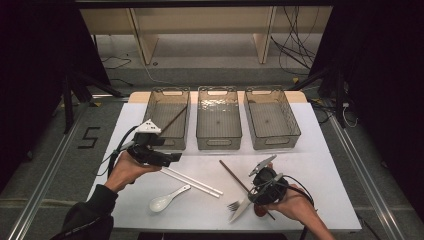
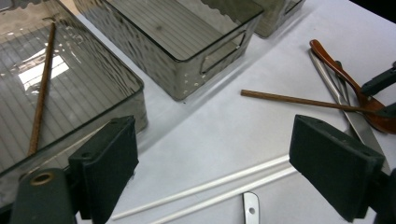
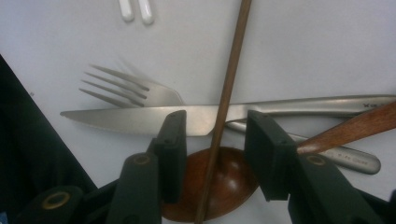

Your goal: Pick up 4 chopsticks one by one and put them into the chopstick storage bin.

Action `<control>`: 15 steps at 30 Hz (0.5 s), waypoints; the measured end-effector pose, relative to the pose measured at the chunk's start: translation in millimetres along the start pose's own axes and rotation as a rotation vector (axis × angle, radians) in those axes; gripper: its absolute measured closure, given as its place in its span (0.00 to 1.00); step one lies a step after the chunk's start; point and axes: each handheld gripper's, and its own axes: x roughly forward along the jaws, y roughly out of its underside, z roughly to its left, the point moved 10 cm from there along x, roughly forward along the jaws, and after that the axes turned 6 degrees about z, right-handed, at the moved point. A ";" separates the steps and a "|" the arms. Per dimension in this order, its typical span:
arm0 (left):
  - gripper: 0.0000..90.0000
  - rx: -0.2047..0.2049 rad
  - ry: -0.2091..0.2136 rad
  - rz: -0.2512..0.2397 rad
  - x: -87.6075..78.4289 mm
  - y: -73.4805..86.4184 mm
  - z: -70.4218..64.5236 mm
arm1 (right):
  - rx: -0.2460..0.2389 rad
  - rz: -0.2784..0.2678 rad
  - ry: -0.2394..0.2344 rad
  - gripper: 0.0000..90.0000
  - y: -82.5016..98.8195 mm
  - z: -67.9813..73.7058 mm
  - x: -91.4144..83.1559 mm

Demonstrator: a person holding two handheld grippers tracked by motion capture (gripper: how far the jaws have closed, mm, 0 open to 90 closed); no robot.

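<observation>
right hand-held gripper [image 3: 215,154] jaws straddling brown chopstick [image 3: 226,93], not yet clamped

Three bins in a row at the table's [image 1: 325,165] far side: left bin [image 1: 167,118] with one chopstick [image 1: 173,120] inside, middle bin [image 1: 218,117], right bin [image 1: 271,117]. Nearer: paired chopsticks [image 1: 192,182], ceramic spoon [image 1: 168,198] left; second single chopstick [image 3: 226,102] across knife [image 3: 196,115], fork [image 3: 140,91], wooden spoon [image 3: 233,179] right.
</observation>
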 end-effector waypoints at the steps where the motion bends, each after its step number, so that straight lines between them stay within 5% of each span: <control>1: 0.16 0.004 0.005 -0.004 -0.3 1.7 -2.3 | 0.000 0.008 0.001 0.69 0.4 0.3 1.2; 15: 0.16 0.035 0.021 -0.003 -2.6 23.3 -24.7 | -0.009 0.077 0.021 0.82 2.3 -0.6 11.9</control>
